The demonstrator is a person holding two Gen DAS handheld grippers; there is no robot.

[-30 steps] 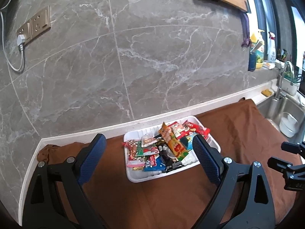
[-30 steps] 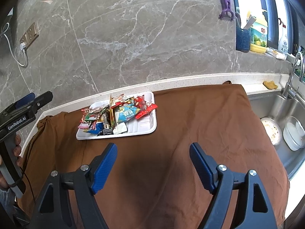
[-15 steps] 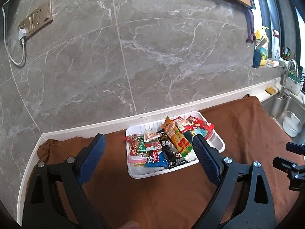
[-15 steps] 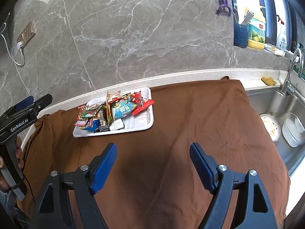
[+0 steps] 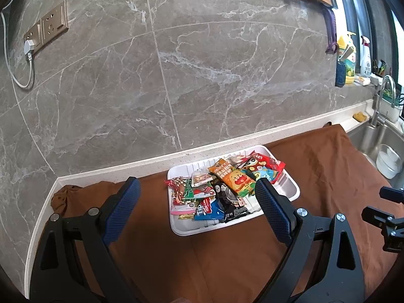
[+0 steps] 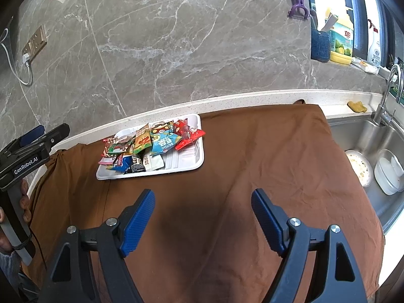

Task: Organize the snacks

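A white tray (image 5: 290, 188) (image 6: 192, 162) rests on a brown cloth (image 5: 227, 257) (image 6: 252, 156) near the wall. It holds a heap of snack packets (image 5: 227, 189) (image 6: 154, 144), among them an orange one, a red one and a blue one. My left gripper (image 5: 197, 189) hovers open in front of the tray, nothing between its blue pads. My right gripper (image 6: 202, 199) is open over bare cloth, well short of the tray and to its right. The left gripper (image 6: 45, 133), held by a hand, shows at the left edge of the right wrist view.
A steel sink (image 6: 373, 151) with a dirty plate and a white container lies to the right of the cloth. Bottles and a blue holder (image 6: 320, 45) stand on the sill. A wall socket with a white plug (image 5: 45, 35) is at upper left.
In the left wrist view the tray has slid slightly right and lower in the picture, a small shift of the view. The right view is nearly unchanged. Both grippers stay open.
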